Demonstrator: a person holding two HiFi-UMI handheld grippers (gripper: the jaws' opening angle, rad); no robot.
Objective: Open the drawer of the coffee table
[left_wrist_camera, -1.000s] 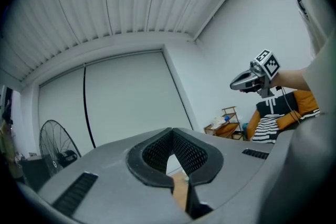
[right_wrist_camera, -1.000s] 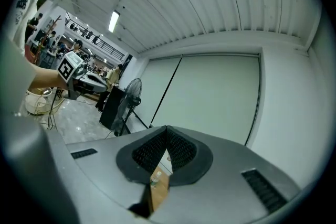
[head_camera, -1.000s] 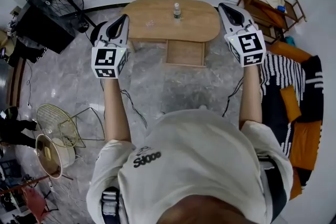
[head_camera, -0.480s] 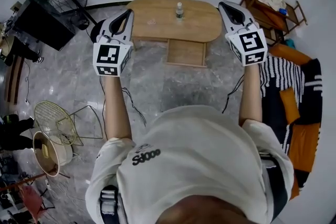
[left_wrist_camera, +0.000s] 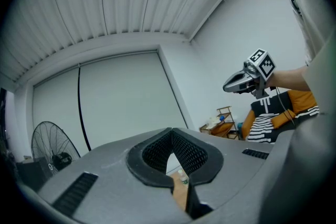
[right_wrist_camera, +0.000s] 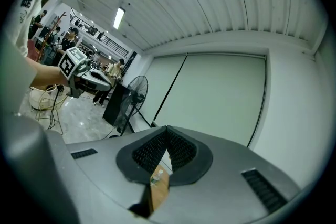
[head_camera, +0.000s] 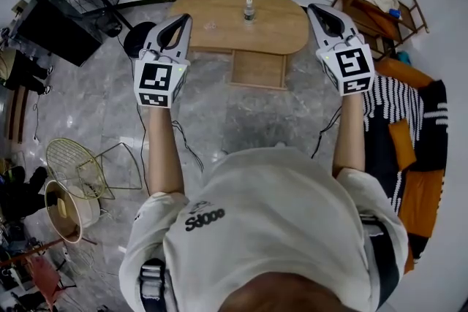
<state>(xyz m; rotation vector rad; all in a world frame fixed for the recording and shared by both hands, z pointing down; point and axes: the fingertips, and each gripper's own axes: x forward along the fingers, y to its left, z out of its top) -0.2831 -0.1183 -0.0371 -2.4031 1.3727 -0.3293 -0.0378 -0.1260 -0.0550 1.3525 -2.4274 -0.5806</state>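
Left tongs (head_camera: pixel 183 17) have edged slightly inward since a second ago, so their tips now overlap the left end of the coffee table (head_camera: pixel 278 29) in the head view. Right tongs (head_camera: pixel 314 8) sit as before, at the table's right end. Both pairs are clenched, pads together, with nothing between them.

We see the drawer (head_camera: pixel 257 70) under the table's near edge. It lies between the two pairs of tongs, nearer the right pair, and is well apart from both. We cannot tell whether it is pulled out.

A bottle (head_camera: pixel 248 11) stands on the tabletop between the two pairs of tips.

Writing: each pair of tongs carries a cube with square black-and-white markers. The dark print on the white shirt (head_camera: pixel 204 218) is upside down and we cannot read it. The bottle's label is too small to read.
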